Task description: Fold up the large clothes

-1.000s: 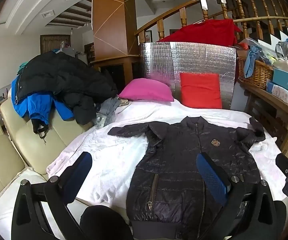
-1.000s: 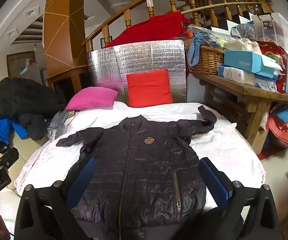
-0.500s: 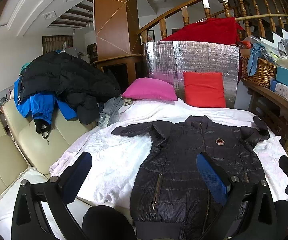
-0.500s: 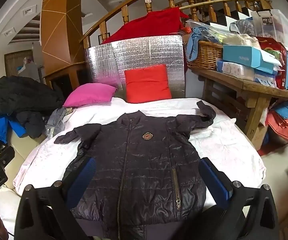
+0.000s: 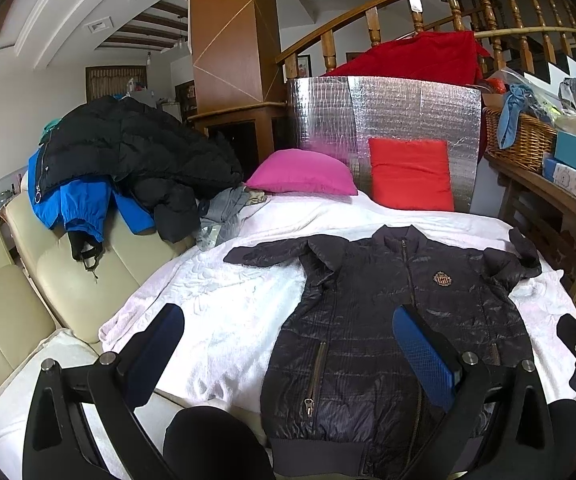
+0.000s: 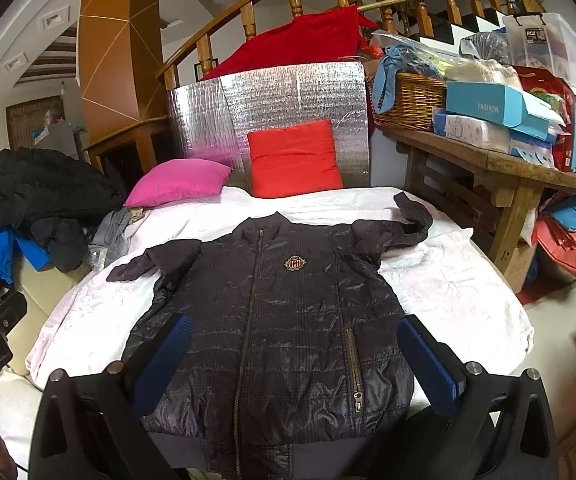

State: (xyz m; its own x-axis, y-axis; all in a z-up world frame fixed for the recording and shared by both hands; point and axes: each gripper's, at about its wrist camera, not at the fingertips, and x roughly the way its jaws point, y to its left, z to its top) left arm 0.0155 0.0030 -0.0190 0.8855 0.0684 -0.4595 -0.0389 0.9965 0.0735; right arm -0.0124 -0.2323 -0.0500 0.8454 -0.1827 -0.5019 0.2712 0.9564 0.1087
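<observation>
A dark quilted jacket (image 6: 272, 328) lies flat, front up and zipped, on a white blanket (image 6: 460, 292) that covers the surface in the middle of both frames. Its collar points toward the top of the frame and its ribbed hem sits at the bottom edge. A small embroidered crest (image 6: 295, 264) marks the chest. One sleeve stretches out toward the left of the frame; the other bends upward at the right.

In the left wrist view, the left gripper (image 5: 288, 356) fills the bottom of the frame with its blue-padded fingers (image 5: 422, 354) spread wide apart, holding nothing. One pad hangs over the bare blanket at lower left, the other over the jacket (image 5: 388, 328) at lower right.

In the right wrist view, the right gripper (image 6: 294, 364) is likewise spread wide and empty, its two blue pads (image 6: 164, 360) framing the lower half of the jacket.

Behind the jacket, a pink cushion (image 6: 178, 182) and a red cushion (image 6: 294, 164) rest against a silver foil panel (image 6: 280, 104). At the left of the frame, a pile of black and blue coats (image 5: 128, 160) lies over a cream sofa (image 5: 68, 276). At upper right, a wooden table (image 6: 500, 168) carries a wicker basket (image 6: 412, 100) and boxes
</observation>
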